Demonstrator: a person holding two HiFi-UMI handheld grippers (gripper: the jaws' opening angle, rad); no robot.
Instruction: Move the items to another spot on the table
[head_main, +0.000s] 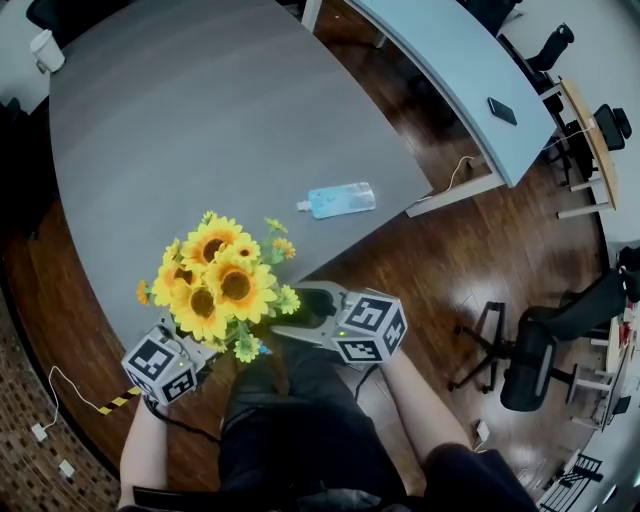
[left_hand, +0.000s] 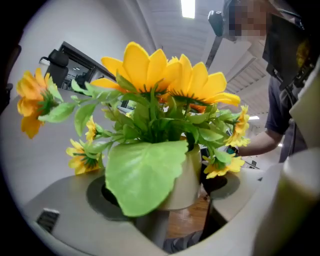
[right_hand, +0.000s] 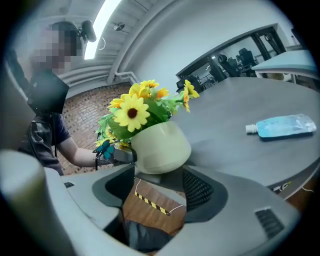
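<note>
A cream pot of artificial sunflowers (head_main: 220, 285) hangs tilted over the near edge of the grey table (head_main: 200, 120). My left gripper (head_main: 212, 347) is shut on the pot (left_hand: 186, 181) from the left, and a big green leaf hides part of the left pad. In the right gripper view the pot (right_hand: 160, 147) sits just beyond the tips of my right gripper (right_hand: 160, 187), whose jaws stand open with a gap to either side of the pot. In the head view the right gripper (head_main: 292, 316) points left at the pot's base.
A light blue pouch (head_main: 340, 200) with a white cap lies on the table to the right, also in the right gripper view (right_hand: 282, 126). A white cup (head_main: 45, 50) stands at the far left corner. A second table holds a phone (head_main: 502, 110). Office chairs (head_main: 530, 350) stand at right.
</note>
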